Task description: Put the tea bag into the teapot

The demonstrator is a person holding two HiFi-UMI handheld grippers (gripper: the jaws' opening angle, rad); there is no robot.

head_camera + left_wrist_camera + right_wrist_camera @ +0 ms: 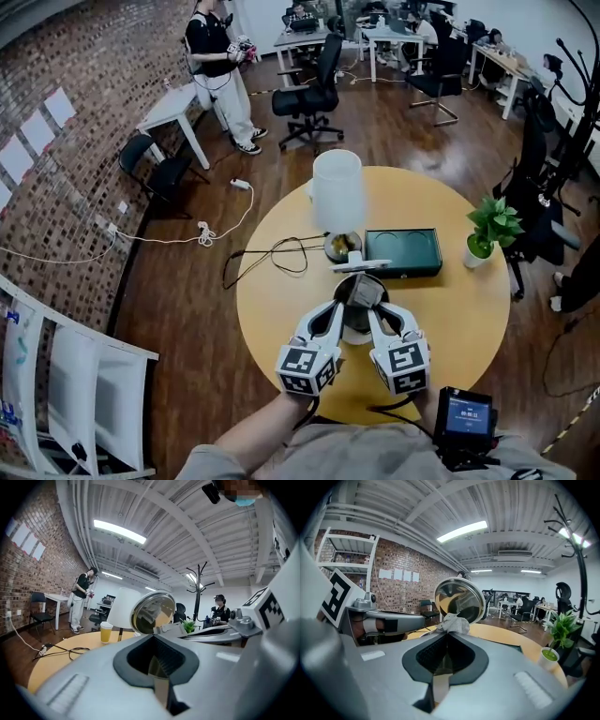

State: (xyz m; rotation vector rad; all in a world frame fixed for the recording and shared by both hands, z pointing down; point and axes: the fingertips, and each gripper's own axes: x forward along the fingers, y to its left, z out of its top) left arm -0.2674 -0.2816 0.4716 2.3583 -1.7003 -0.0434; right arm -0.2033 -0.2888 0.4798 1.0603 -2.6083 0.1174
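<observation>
The dark teapot (357,321) stands on the round yellow table (281,309), mostly hidden under both grippers. My left gripper (341,306) is shut on the shiny round teapot lid (152,612), held tilted above the pot (365,291). In the right gripper view the lid (459,600) shows just behind the white mesh tea bag (454,624). My right gripper (373,309) is shut on that tea bag, close beside the lid. Each gripper shows in the other's view: the right one (243,625) and the left one (379,620).
A lamp with a white shade (337,191) stands at the back of the table, with a cup of orange drink (343,246) and a dark green tray (403,251) near it. A potted plant (487,230) sits at the right. A black cable (272,255) trails left.
</observation>
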